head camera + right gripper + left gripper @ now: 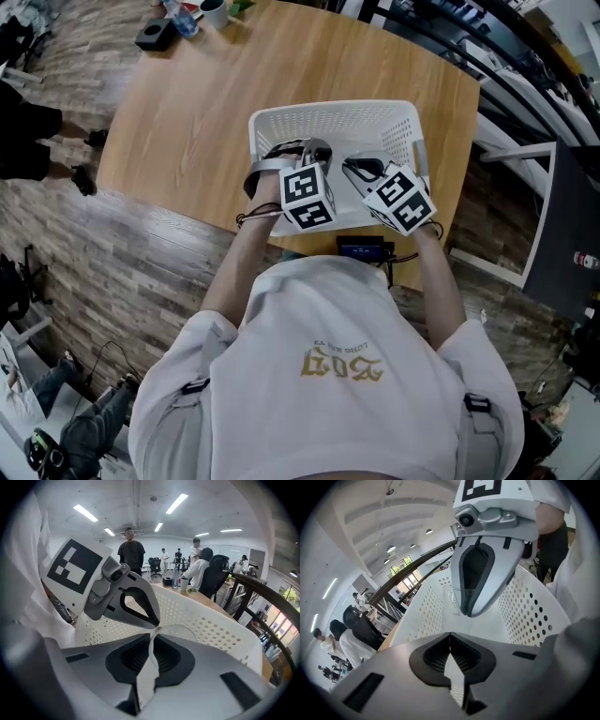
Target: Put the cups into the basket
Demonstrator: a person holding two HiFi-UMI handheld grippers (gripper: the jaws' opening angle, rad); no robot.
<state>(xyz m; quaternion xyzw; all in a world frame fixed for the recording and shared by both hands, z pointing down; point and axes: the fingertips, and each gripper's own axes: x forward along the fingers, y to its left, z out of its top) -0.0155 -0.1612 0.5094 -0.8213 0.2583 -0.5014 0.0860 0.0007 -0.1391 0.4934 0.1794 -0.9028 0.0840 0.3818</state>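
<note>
White shirt (328, 394) fills the foreground as a person leans over a table (206, 103), both grippers lowered inside the walls of a white basket (328, 117).

Seen in its own view, the right gripper (152, 639) has its jaws closed on the thin wall of a clear cup (178, 630), whose rim curves away to the right of the jaws, just above the perforated side. The cup is so transparent that it cannot be told whether it is upright or tipped, or whether it touches the floor.

Pointing in from the opposite side, the left gripper (450, 637) has its tips just beside the same rim. Its jaws are drawn together to a narrow slit, and nothing can be made out between them.

With the cup already within the basket, the right gripper is the one placed to release it; opening its jaws looks like all that remains for this cup.
</note>
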